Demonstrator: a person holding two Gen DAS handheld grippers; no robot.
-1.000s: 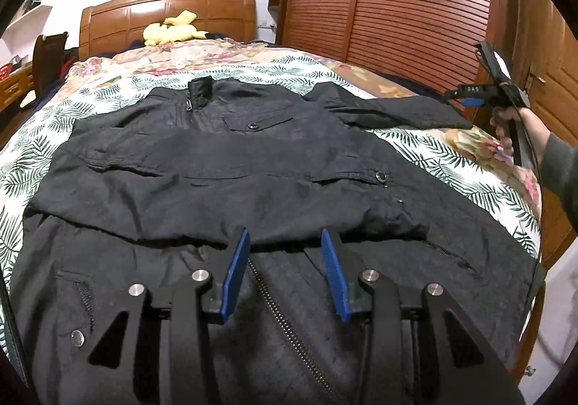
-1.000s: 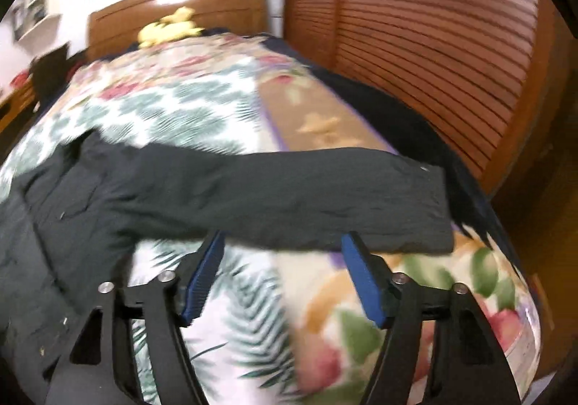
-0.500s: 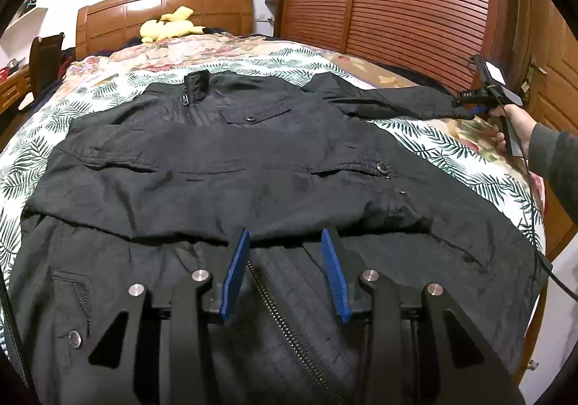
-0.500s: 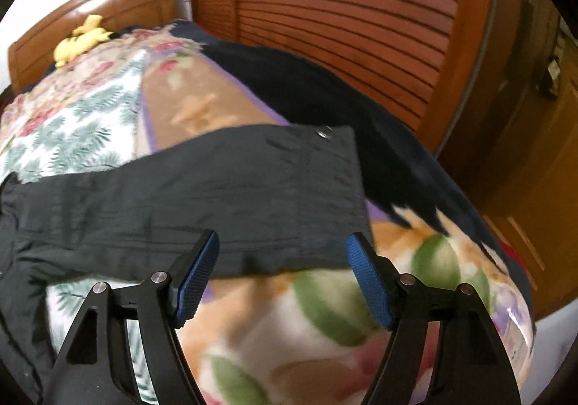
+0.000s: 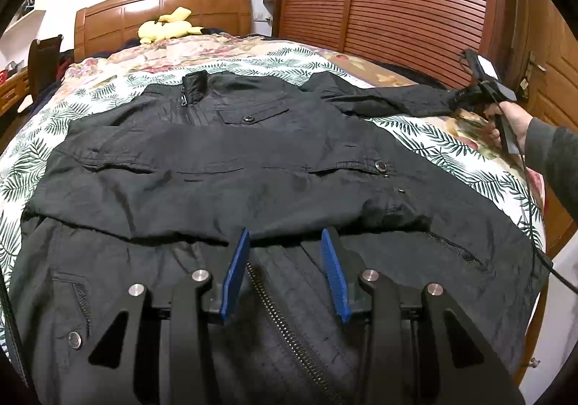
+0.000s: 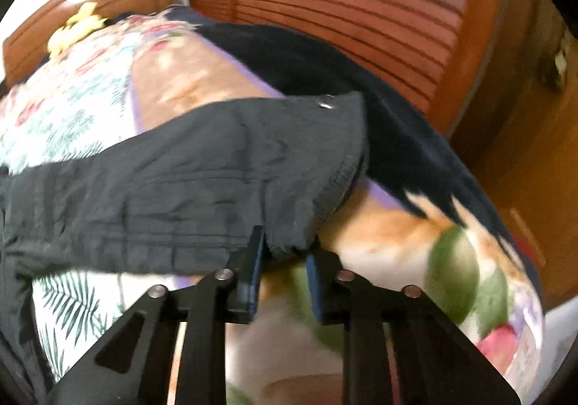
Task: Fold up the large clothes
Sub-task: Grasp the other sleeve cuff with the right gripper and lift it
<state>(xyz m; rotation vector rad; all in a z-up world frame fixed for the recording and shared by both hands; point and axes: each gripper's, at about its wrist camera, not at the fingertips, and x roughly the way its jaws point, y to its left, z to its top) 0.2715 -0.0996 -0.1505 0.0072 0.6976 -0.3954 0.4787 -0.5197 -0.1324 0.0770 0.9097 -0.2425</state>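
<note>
My right gripper [image 6: 283, 257] has just been closing and pinches the cuff [image 6: 310, 188] of the black jacket's [image 5: 234, 181] outstretched sleeve for folding inward, while my left gripper [image 5: 285, 268] hovers with fingers spread, empty, over the hem.

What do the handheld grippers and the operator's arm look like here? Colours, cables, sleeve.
The left gripper and the right gripper have black angular linkage arms with silver pivot bolts and ribbed blue pads. A black cable trails from the right gripper's handle. The arm wears a dark grey sleeve.
</note>
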